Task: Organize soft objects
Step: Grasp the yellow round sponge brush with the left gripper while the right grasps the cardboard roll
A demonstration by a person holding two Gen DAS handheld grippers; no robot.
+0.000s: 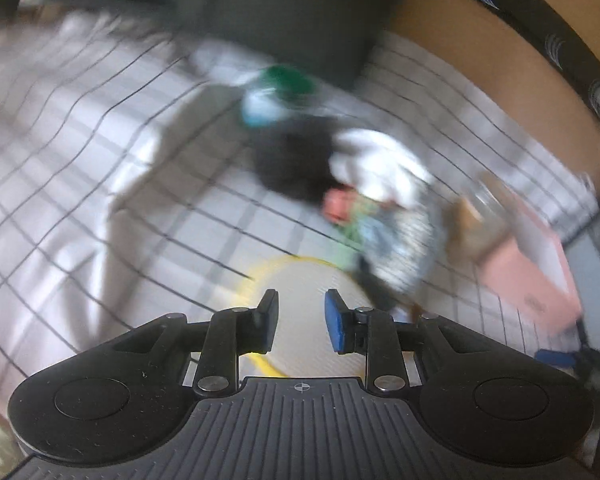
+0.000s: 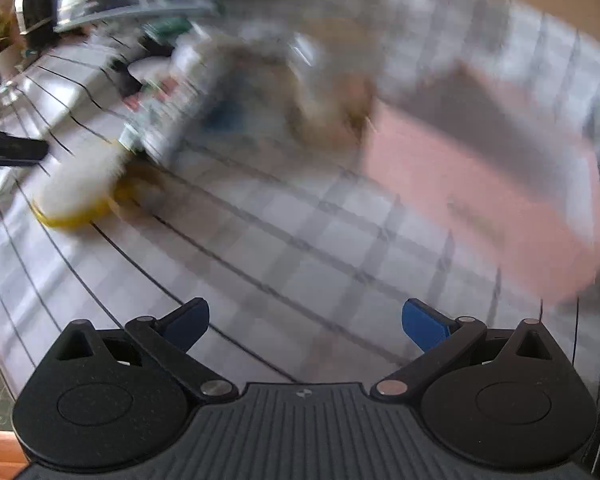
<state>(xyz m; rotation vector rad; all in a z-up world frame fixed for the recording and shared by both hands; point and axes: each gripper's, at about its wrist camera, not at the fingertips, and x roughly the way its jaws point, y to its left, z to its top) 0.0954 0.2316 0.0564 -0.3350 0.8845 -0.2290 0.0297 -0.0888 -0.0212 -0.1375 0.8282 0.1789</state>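
Note:
Both views are smeared by motion. A heap of soft things lies on the checked cloth [image 1: 80, 140]: a black fluffy piece [image 1: 292, 160], a white cloth [image 1: 376, 164], a pink and green item [image 1: 340, 208] and a striped fabric [image 1: 408, 256]. A green and white item [image 1: 276, 92] lies farther back. My left gripper [image 1: 300, 300] hovers over a round cream thing with a yellow rim [image 1: 312, 280], its jaws narrowly apart with nothing between them. My right gripper [image 2: 306, 324] stands wide open and empty over the checked cloth [image 2: 300, 240]. A blurred beige and blue soft thing [image 2: 300, 100] lies ahead of it.
A pink box [image 1: 528, 276] sits at the right, also seen as the pink box [image 2: 480, 184] in the right wrist view. The yellow-rimmed thing [image 2: 80, 196] is at that view's left. A dark block [image 1: 292, 12] stands at the back. Brown wall [image 1: 480, 48] beyond.

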